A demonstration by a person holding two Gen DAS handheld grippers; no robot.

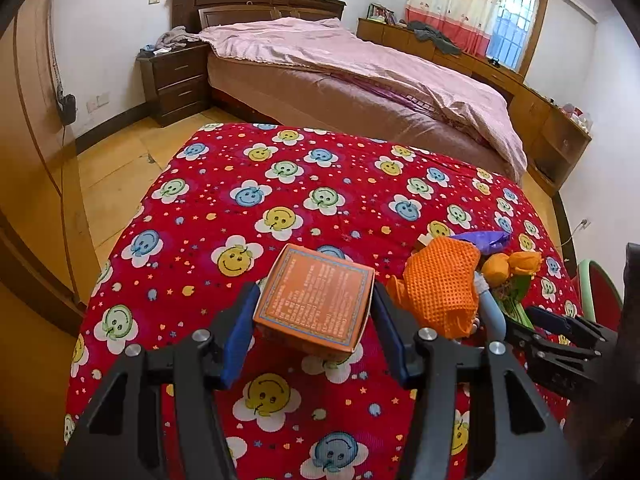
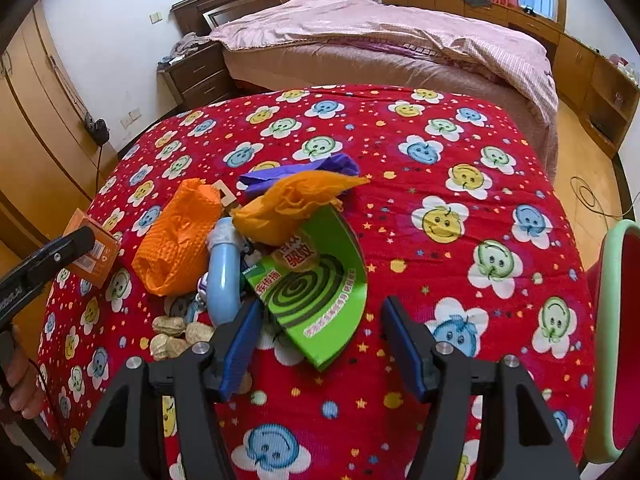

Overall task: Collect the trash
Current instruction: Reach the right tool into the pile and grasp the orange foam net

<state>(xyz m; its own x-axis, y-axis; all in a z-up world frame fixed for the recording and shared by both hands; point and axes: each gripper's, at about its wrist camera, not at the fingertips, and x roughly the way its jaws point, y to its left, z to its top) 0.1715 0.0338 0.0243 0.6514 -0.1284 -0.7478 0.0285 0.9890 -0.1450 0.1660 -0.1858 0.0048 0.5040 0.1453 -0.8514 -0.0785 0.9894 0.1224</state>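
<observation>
An orange box (image 1: 316, 300) sits between the blue pads of my left gripper (image 1: 314, 324), lifted a little above the red quilt; it also shows in the right wrist view (image 2: 94, 254). A trash pile lies to its right: orange mesh bag (image 2: 176, 236), blue tube (image 2: 222, 272), green mosquito-coil box (image 2: 316, 288), orange wrapper (image 2: 296, 204), purple wrapper (image 2: 304, 170), peanut shells (image 2: 176, 334). My right gripper (image 2: 320, 340) is open and empty, just in front of the green box.
The red smiley-flower quilt (image 2: 440, 160) covers the work surface. A green-rimmed red chair (image 2: 616, 340) stands at the right. Behind are a pink-covered bed (image 1: 360, 64), a nightstand (image 1: 176, 80) and low cabinets (image 1: 552, 128). A cable lies on the wooden floor (image 2: 588, 196).
</observation>
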